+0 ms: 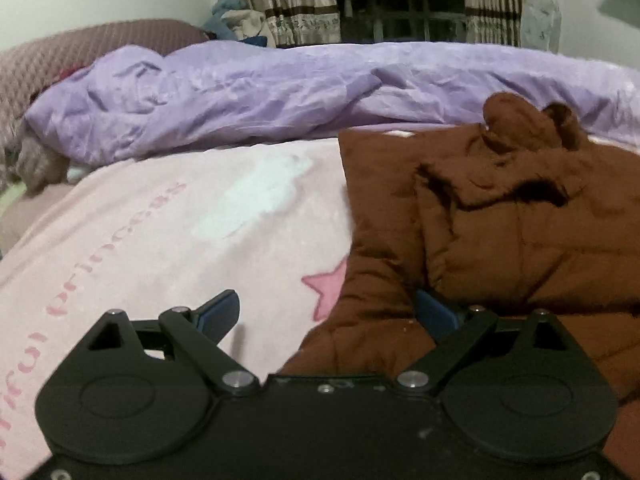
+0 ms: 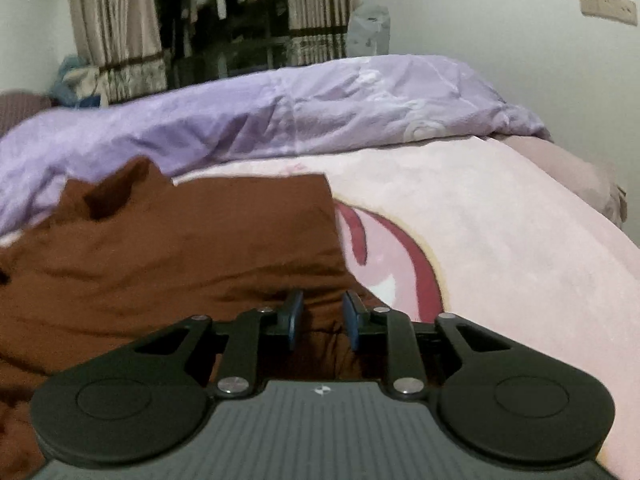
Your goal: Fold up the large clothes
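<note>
A brown padded jacket (image 1: 500, 216) with a furry hood lies on a pink blanket (image 1: 180, 220) on the bed. My left gripper (image 1: 328, 314) is wide open over the jacket's near left edge; its right finger (image 1: 434, 314) touches the fabric, its left finger (image 1: 220, 312) is above the blanket. In the right wrist view the jacket (image 2: 180, 248) fills the left half. My right gripper (image 2: 322, 320) is partly open, jaws a small gap apart, with brown jacket fabric between and below the fingers at the jacket's near right edge.
A crumpled purple quilt (image 1: 280, 88) lies along the far side of the bed, also in the right wrist view (image 2: 280, 120). A brown pillow (image 1: 80, 48) is far left. Curtains and a dark window (image 2: 224, 20) stand behind. The pink blanket (image 2: 500, 240) extends right.
</note>
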The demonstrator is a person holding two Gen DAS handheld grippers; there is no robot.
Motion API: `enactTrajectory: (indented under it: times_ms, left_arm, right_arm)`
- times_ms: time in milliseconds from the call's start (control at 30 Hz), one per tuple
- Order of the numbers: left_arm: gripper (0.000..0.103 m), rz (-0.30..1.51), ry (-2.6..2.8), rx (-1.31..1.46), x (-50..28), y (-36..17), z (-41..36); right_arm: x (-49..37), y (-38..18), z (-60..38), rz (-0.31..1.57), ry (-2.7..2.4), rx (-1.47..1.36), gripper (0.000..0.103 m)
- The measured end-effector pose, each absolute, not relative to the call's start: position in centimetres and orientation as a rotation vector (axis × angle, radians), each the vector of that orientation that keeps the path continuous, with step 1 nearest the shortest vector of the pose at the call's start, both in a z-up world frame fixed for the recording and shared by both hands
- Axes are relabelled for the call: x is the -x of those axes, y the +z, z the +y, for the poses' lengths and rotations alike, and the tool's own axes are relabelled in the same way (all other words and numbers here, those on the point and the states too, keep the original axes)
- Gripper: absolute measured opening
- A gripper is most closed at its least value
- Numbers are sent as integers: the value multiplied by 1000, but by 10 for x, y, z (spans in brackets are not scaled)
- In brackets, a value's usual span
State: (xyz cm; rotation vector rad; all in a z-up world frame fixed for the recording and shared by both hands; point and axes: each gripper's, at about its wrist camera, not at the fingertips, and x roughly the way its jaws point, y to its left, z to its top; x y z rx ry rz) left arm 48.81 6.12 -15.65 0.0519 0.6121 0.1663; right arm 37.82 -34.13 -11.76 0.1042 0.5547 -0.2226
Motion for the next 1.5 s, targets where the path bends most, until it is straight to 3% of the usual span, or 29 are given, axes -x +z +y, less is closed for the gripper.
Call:
enactTrajectory:
  times_ms: [267,533,700,833,1033,1100,1300,1367,1433,1500]
  left_arm:
    - [101,640,138,35,-494,-161,69]
    - [102,670,138,25,-489,-150,72]
    - [98,707,50,94,-436,-109,64]
    - [99,616,-22,-12,-366,-92,10]
    - [99,672,2,-141,-345,-133,-43]
    - [103,729,16,-150,-353,-155,-41]
    - [103,758,-4,-36,-349,-151,-13]
    - [103,760,11,-49,-345,-148,-10]
    - [103,758,38,-67,-338,-146,-6]
    - [103,757,60,-89,-334,-145,-1]
  right_arm:
    - [-384,-125,-351,540,-218,-167,27]
    - [-378,-108,-330,596,-279,-43,27]
    - [-306,-60,-298,561,-75,-49,27]
    - [-265,-57,-253,558,51,-117,30]
    - [-265,-101,-208,683,116,-76,31]
    - [-267,-114,-210,718,104,-58,30]
    - [-255,-111,-253,720,149,-156,25]
    - [-249,-112,-262,719,49,-109,28]
    - [-245,-112,-272,718,-88,-31,44]
    - [-242,-114,-290,715,-174,-9,45]
